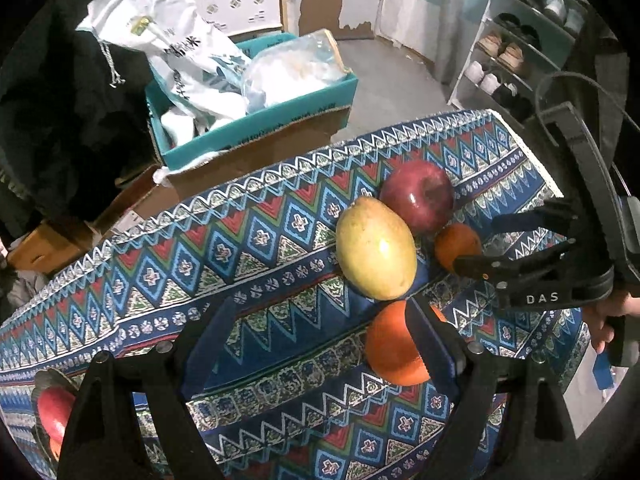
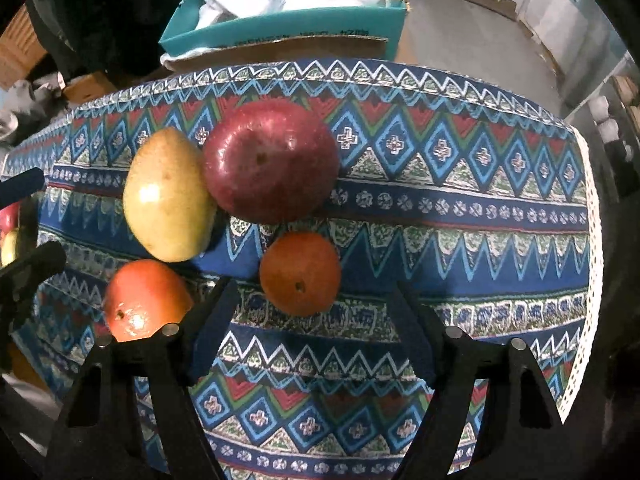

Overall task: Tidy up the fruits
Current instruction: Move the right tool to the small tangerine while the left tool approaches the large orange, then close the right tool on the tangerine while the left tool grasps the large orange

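Observation:
On the patterned cloth [image 1: 256, 240] lie a yellow-green mango [image 1: 376, 248], a dark red apple [image 1: 418, 196], a small orange [image 1: 456, 244] and a bigger orange [image 1: 388, 344], all close together. My left gripper [image 1: 320, 308] is open just above the cloth, and its right finger crosses in front of the bigger orange. In the right wrist view my right gripper [image 2: 316, 286] is open, pointing down over the small orange [image 2: 300, 274], whose near side lies between the fingertips without touching them. The mango [image 2: 168, 196], apple [image 2: 272, 160] and bigger orange [image 2: 144, 300] lie beyond and to the left.
A dish holding red fruit [image 1: 52, 404] sits at the cloth's lower left. Behind the table stand a teal box [image 1: 256, 128] stuffed with bags and some cardboard boxes. A shoe rack [image 1: 516, 52] is at the far right. The cloth's white edge [image 2: 592, 240] runs close on the right.

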The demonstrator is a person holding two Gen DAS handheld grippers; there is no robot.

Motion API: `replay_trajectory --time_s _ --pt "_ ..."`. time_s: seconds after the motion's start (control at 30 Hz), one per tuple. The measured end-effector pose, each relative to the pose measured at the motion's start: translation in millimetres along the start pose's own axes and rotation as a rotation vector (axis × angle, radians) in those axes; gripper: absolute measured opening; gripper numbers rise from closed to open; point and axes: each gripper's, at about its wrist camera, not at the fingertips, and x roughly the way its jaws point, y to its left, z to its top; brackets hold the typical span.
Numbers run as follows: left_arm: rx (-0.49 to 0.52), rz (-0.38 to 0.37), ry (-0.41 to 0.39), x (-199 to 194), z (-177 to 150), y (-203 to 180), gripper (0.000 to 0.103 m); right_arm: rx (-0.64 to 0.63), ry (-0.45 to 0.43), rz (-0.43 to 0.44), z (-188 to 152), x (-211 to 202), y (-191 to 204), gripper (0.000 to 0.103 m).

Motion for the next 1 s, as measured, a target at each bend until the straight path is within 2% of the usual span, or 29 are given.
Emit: replay_trajectory --time_s 0.07,0.23,0.37,0.5,0.7,0.87,1.0 --pt "0.0 -0.007 0.006 4 -1 0 0.088 -0.005 0.01 -0.001 2 5 0 0.077" --pt "0.0 -0.03 0.019 10 -2 -2 0.088 -0.013 0.037 -0.003 7 21 4 0.067" --pt "0.002 -0.052 0.029 13 -4 -6 0.088 -0.02 0.04 0.009 8 25 4 0.047" --pt "0.021 -0.07 0.032 14 -5 -13 0.088 -0.041 0.022 -0.019 9 22 6 0.046" --pt "0.027 -0.102 0.062 22 -8 -29 0.088 -0.002 -0.04 -0.046 3 -2 -4 0.045" --pt "0.07 -0.097 0.087 33 -14 -49 0.088 0.039 -0.071 -0.043 -8 -19 -17 0.045" --pt "0.086 -0.063 0.118 45 -17 -56 0.088 0.065 -0.079 -0.046 -21 -26 -23 0.045"
